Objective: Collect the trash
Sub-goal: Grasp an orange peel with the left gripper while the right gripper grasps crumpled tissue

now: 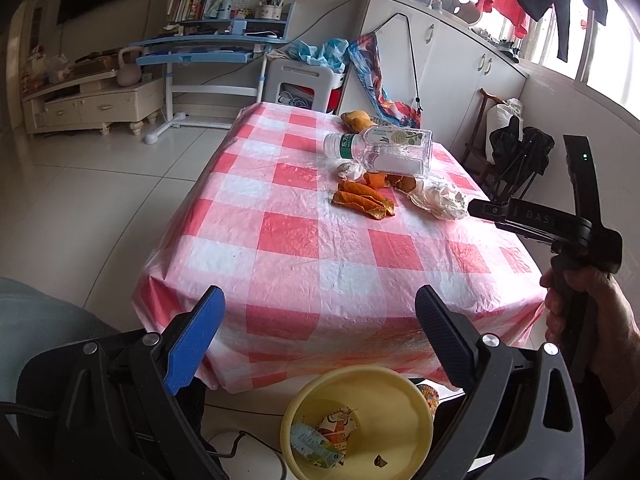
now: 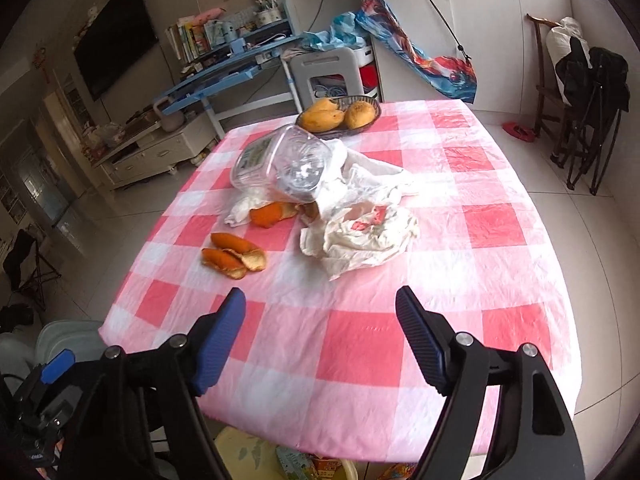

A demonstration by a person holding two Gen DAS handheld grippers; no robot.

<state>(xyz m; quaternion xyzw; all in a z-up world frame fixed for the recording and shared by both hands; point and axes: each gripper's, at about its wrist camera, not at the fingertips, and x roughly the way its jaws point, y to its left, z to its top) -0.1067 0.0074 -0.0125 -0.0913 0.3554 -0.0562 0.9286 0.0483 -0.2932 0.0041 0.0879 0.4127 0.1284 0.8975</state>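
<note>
Remaining on the table (image 2: 360, 344), toward its far edge: one clear plastic bottle (image 2: 280, 164) on its side, loose orange peels (image 2: 234, 256), crumpled white wrappers (image 2: 360, 236); a fruit basket (image 2: 338, 116) sits at the far edge. Already binned: a few paper scraps in the yellow bin (image 1: 356, 420) on the floor below the near edge, so most collecting is left. Left gripper (image 1: 320, 332) hangs above the bin, right gripper (image 2: 320, 336) over the near edge, both with jaws spread wide, empty.
</note>
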